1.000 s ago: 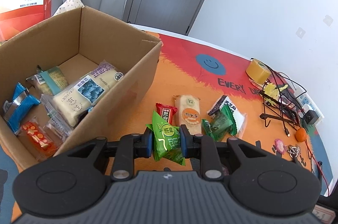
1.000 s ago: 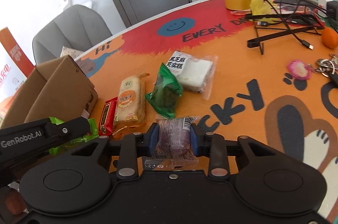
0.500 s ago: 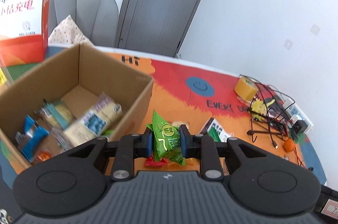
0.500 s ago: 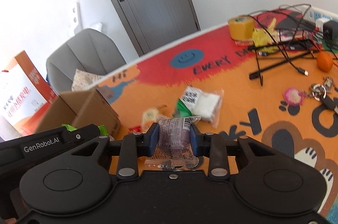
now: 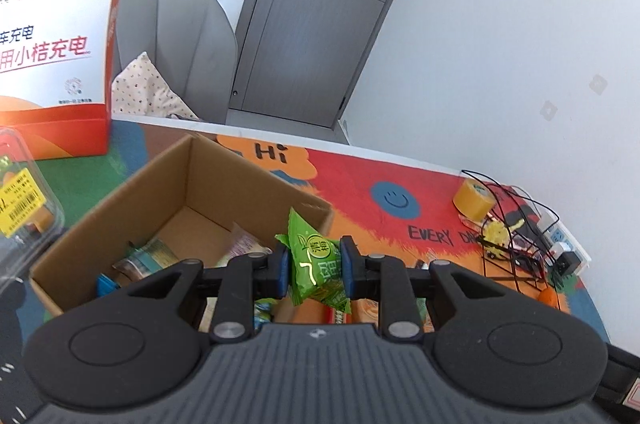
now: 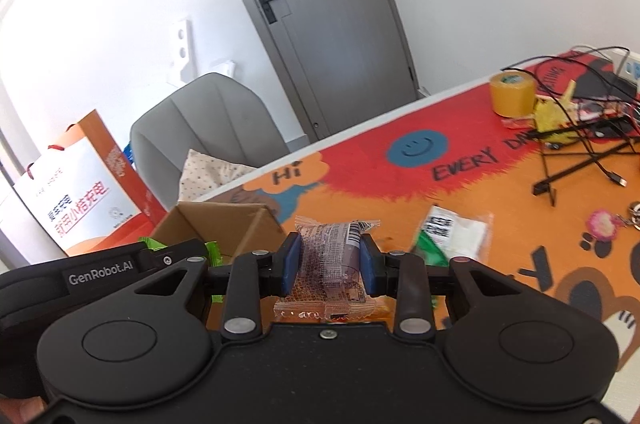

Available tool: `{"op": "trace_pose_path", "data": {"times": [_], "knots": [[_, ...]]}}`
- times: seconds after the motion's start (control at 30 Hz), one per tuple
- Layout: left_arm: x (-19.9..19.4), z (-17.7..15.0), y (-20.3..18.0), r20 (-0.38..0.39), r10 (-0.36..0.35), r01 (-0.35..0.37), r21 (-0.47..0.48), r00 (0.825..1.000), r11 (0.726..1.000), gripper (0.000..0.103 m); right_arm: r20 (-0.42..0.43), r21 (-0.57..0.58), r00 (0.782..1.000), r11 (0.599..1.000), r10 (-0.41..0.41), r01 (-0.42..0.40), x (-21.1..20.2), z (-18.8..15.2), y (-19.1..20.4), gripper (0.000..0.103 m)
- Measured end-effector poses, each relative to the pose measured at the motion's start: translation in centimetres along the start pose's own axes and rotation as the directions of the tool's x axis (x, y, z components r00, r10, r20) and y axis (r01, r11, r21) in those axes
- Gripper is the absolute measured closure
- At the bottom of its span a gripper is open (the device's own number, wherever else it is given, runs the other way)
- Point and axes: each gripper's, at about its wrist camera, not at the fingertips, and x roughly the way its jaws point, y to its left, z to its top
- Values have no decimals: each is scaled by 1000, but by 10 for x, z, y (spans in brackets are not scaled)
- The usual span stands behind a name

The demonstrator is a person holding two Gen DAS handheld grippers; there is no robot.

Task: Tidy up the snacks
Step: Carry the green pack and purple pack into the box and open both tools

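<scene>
Big colourful tabletop (image 5: pixel 360 179) spreads ahead of both grippers, orange and red with a blue smiley and printed lettering. On it, ahead and to the left of the left gripper (image 5: pixel 313 266), sits the open brown cardboard box (image 5: pixel 208 179), and inside it lie several wrapped snacks, partly hidden behind the gripper body. In the right wrist view that same box (image 6: pixel 224 224) sits ahead and left of the right gripper (image 6: pixel 330 260).

Beyond the box, far left of the left gripper, stands a white and orange paper bag with red cord handles (image 5: pixel 56 55), and behind it a grey upholstered chair (image 5: pixel 176 35).

Now the left gripper: closed tight on a bright green foil snack packet (image 5: pixel 314 260), pinched upright between the blue pads, held above the near right corner of the box.

The right gripper is clamped on a clear-wrapped purple snack bar (image 6: pixel 332 256), lifted off the tabletop. Ahead and to its right lies a white snack pack with a black label (image 6: pixel 456 230), touching a dark green wrapped snack (image 6: pixel 430 252) on the tabletop.

Far right of both grippers, a roll of yellow tape (image 6: pixel 512 91) stands beside a tangle of black cables (image 6: pixel 580 143).
</scene>
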Motion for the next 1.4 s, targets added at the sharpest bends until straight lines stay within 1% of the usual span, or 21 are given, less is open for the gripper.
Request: {"op": "trace_pose_path", "data": {"times": [0.2, 0.4, 0.67, 0.83, 0.9, 1.17, 1.3, 1.4], "knots": [[-5, 12, 21, 8, 6, -6, -24, 1000, 1000, 79, -3, -16, 1000, 1000, 25, -25, 8, 4, 21, 71], [-8, 23, 44, 15, 31, -30, -55, 999, 998, 79, -8, -32, 998, 997, 64, -64, 17, 7, 42, 71], [-2, 35, 70, 8, 50, -49, -100, 999, 994, 78, -31, -48, 994, 993, 104, -105, 32, 8, 67, 71], [1, 38, 85, 0, 43, -43, -136, 999, 990, 60, -44, -53, 993, 992, 108, -111, 39, 8, 76, 71], [-1, 37, 88, 5, 60, -58, -142, 998, 988, 58, -51, -51, 993, 992, 109, -111, 44, 8, 78, 71], [-8, 37, 104, 3, 80, -79, -167, 997, 983, 52, -80, -40, 989, 991, 127, -130, 63, 7, 88, 71], [-13, 38, 111, 7, 95, -93, -184, 995, 979, 50, -90, -21, 984, 988, 153, -156, 73, 9, 95, 71], [-17, 41, 117, 18, 113, -107, -198, 993, 974, 46, -97, -6, 979, 984, 177, -179, 79, 11, 100, 71]]}}
